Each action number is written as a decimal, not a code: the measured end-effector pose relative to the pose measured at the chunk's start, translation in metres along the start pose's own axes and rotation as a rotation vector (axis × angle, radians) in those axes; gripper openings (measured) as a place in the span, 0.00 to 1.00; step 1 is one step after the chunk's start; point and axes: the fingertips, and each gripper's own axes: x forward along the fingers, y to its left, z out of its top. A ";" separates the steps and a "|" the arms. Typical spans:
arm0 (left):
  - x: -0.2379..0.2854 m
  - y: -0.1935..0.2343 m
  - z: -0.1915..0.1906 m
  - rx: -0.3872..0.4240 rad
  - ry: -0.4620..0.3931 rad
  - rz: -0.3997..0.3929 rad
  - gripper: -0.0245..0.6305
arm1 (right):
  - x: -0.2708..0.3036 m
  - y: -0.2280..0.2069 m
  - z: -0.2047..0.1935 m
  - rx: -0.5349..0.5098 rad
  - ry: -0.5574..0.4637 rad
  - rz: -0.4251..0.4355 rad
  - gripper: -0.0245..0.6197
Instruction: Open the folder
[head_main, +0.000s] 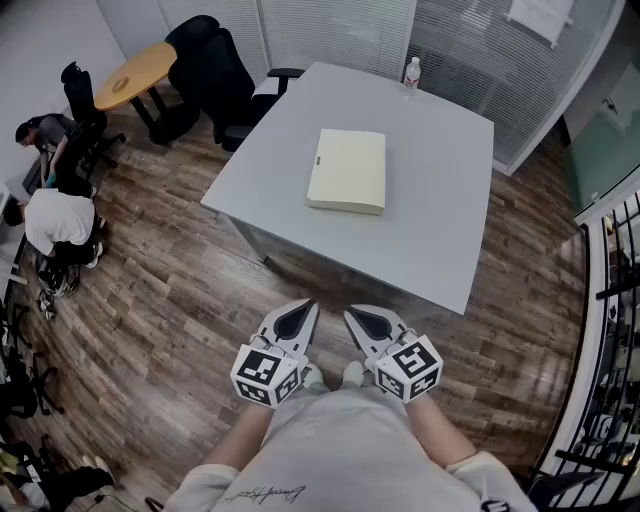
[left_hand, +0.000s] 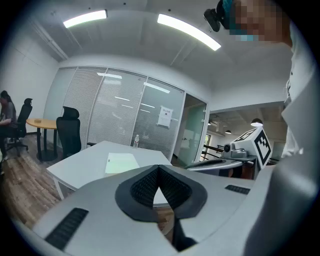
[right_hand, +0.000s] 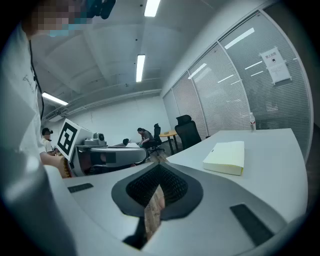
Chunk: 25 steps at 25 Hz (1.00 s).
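Observation:
A pale yellow folder (head_main: 348, 170) lies closed and flat near the middle of the grey table (head_main: 440, 240); it also shows as the folder (left_hand: 122, 163) in the left gripper view and the folder (right_hand: 226, 157) in the right gripper view. My left gripper (head_main: 308, 306) and right gripper (head_main: 351, 316) hang side by side close to my body, short of the table's near edge. Both are shut with nothing between the jaws. Neither touches the folder or the table.
A water bottle (head_main: 412, 72) stands at the table's far edge. Black office chairs (head_main: 215, 75) and a round wooden table (head_main: 135, 75) stand at the far left. Two people (head_main: 55, 215) sit at the left. Glass partition walls with blinds close off the back; a railing (head_main: 610, 330) runs on the right.

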 end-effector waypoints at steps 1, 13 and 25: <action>-0.001 0.001 0.001 0.004 -0.001 0.000 0.05 | 0.000 0.001 0.001 -0.002 0.001 0.000 0.07; -0.009 0.005 0.003 0.031 -0.003 -0.019 0.05 | 0.005 0.007 0.000 0.030 -0.006 -0.047 0.07; -0.032 0.026 -0.007 0.036 0.014 -0.032 0.05 | 0.022 0.029 0.003 -0.015 -0.004 -0.109 0.07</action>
